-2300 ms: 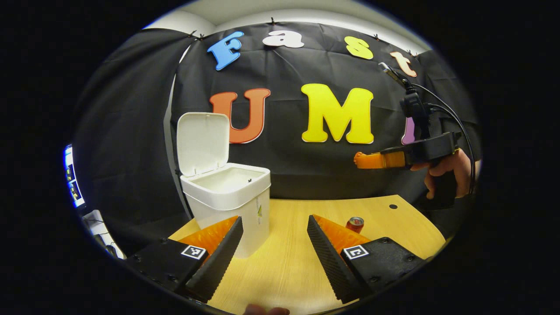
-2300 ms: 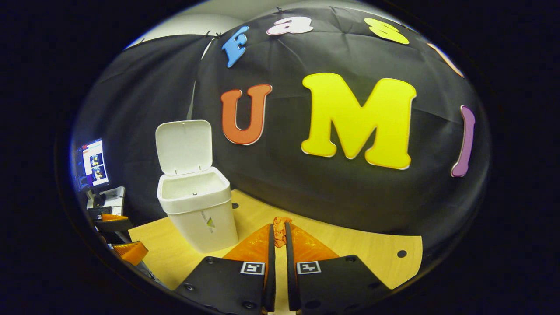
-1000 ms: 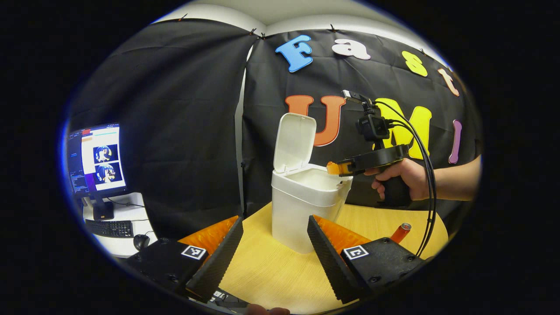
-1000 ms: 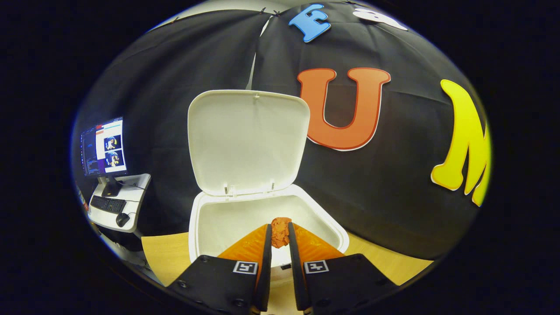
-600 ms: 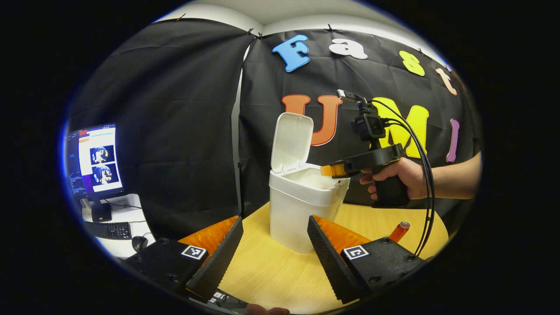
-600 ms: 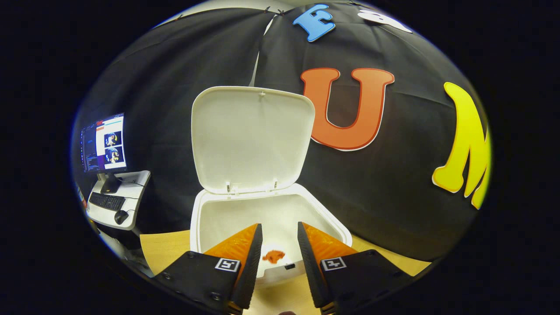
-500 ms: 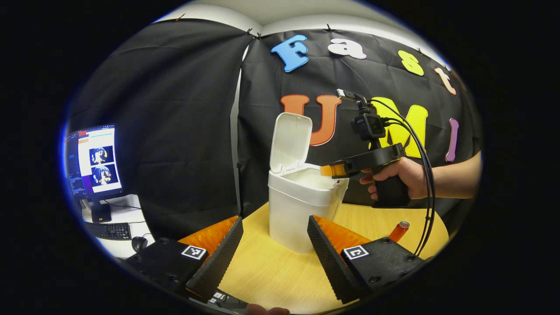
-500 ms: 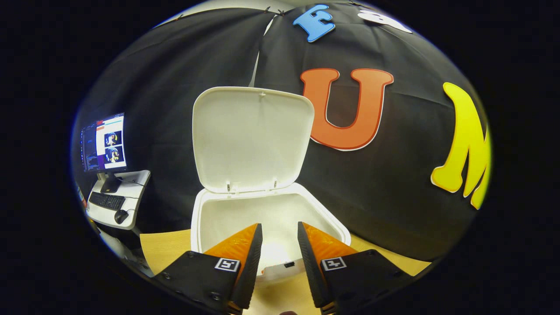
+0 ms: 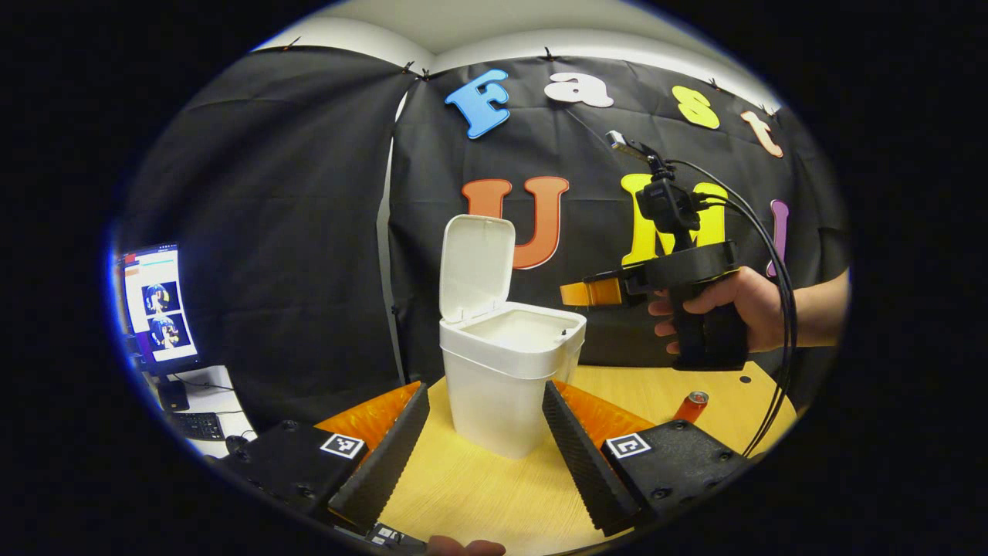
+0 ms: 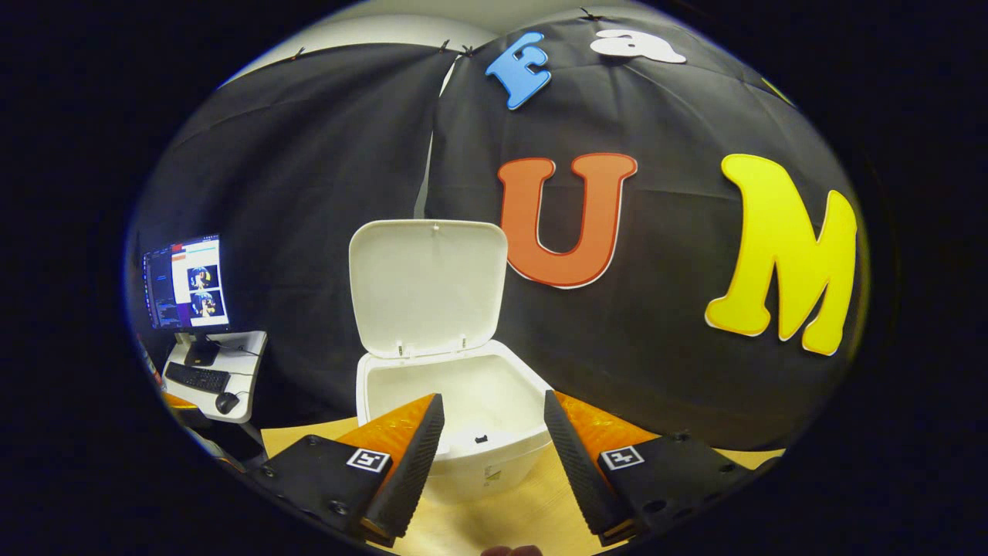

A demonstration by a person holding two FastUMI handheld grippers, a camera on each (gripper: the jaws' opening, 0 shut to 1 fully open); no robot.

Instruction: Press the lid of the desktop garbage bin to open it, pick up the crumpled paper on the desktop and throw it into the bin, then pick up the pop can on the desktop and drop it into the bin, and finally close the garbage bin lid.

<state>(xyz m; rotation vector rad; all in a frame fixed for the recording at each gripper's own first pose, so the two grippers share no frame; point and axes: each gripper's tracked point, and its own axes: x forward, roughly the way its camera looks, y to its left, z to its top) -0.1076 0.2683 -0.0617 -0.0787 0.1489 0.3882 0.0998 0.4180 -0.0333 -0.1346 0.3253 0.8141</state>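
Your right gripper: fingers spread wide, holding nothing, up in the air just beside the bin | your left gripper: fingers spread wide, holding nothing | bin on the bench, lid standing up | can on the bench, well right of the bin.

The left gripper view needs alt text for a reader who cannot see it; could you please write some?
A white plastic bin stands on the wooden table, its lid upright. A hand holds the right gripper beside its rim, a red pop can stands below, and the left gripper is open.
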